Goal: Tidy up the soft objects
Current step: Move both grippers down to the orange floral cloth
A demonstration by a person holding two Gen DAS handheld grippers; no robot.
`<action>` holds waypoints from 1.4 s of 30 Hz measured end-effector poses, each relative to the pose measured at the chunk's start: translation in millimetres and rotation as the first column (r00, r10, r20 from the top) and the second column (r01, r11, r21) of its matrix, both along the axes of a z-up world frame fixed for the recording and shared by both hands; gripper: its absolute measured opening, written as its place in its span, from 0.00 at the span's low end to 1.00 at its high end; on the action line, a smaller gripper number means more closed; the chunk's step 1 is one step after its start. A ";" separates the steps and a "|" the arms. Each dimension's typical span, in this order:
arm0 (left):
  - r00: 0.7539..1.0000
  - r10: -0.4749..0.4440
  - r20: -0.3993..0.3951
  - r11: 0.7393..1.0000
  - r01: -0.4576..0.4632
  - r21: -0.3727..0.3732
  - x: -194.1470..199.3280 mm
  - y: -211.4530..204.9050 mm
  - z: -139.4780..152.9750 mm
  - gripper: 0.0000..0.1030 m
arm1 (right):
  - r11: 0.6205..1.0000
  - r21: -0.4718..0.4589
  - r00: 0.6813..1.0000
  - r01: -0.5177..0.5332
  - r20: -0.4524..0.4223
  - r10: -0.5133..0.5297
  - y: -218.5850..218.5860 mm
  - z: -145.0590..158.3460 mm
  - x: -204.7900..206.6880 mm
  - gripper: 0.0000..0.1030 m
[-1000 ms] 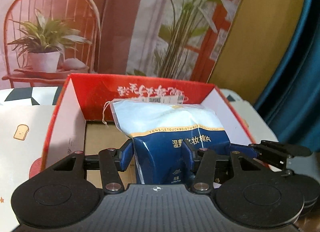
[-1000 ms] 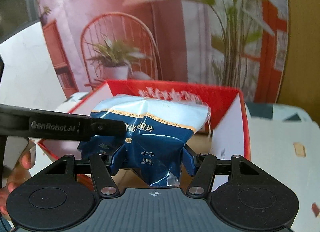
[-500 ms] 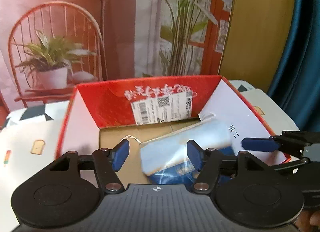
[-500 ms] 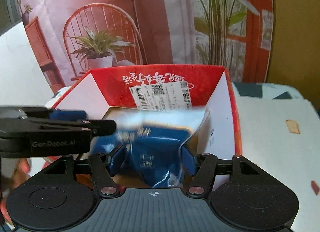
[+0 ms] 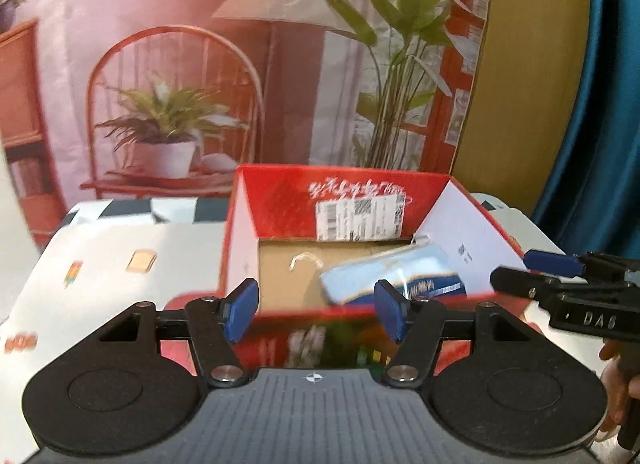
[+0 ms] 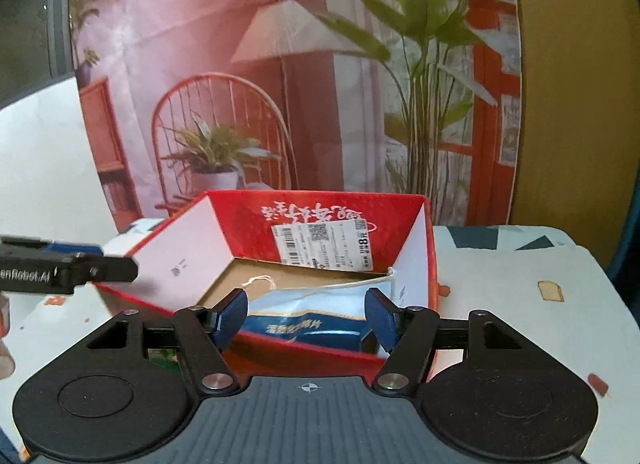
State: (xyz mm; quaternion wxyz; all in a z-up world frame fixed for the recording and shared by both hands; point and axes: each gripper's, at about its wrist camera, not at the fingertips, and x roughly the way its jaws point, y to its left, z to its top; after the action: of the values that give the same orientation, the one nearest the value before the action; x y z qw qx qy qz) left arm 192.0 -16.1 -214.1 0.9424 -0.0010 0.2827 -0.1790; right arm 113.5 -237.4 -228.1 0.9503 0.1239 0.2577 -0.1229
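**Pack down in the box, both grippers empty**

Since the pack lies in the red box, on the cardboard floor toward the right-hand wall and near the front wall, I count this item as placed. In my left view the left gripper has its blue pads spread, with nothing between them but the box's front rim beyond. My right gripper is spread too; the pack shows behind the gap between its pads, but they do not press on it. Each gripper hangs at the near side of the box, outside it, and each shows at the edge of the other's view.

I judge the pack light and soft: a thin plastic bag, pale on top and dark blue below, with what looks like padded filling. The film is glossy, so I expect it to slip and crumple under the pads instead of holding shape. A thin white cord trails from its upper end across the floor of the box, too slight to grab reliably. If I must shift the pack, I would pinch it across the filled blue body, not the loose sealed edge, and squeeze gently. It rests tilted, one end propped up against the white inner wall.
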 end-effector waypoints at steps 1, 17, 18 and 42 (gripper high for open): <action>1.000 0.008 -0.007 1.000 -0.009 -0.007 -7.8 4.4 -3.0 0.64 | 1.000 0.005 1.000 -0.004 0.012 0.004 3.5 0.3 -5.4 0.60; 0.987 0.082 -0.139 0.996 -0.084 -0.005 -73.8 27.2 -63.7 0.64 | 0.993 0.079 0.994 -0.091 -0.059 0.096 71.8 -47.9 -57.0 0.60; 0.984 0.090 -0.154 0.996 -0.092 -0.001 -73.8 28.1 -68.7 0.64 | 0.993 0.079 0.993 -0.091 -0.069 0.096 74.2 -52.4 -58.2 0.60; 0.954 0.094 -0.285 0.991 -0.117 -0.063 -69.5 34.0 -103.1 0.64 | 0.984 0.131 0.977 -0.117 -0.162 0.138 79.5 -94.8 -53.0 0.64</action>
State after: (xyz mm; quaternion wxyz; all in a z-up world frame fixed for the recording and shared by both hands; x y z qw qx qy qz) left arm 122.5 17.9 -317.2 0.9000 -0.0791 0.4061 -0.1374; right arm 60.5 -157.9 -322.9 0.9214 0.1536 0.3526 -0.0561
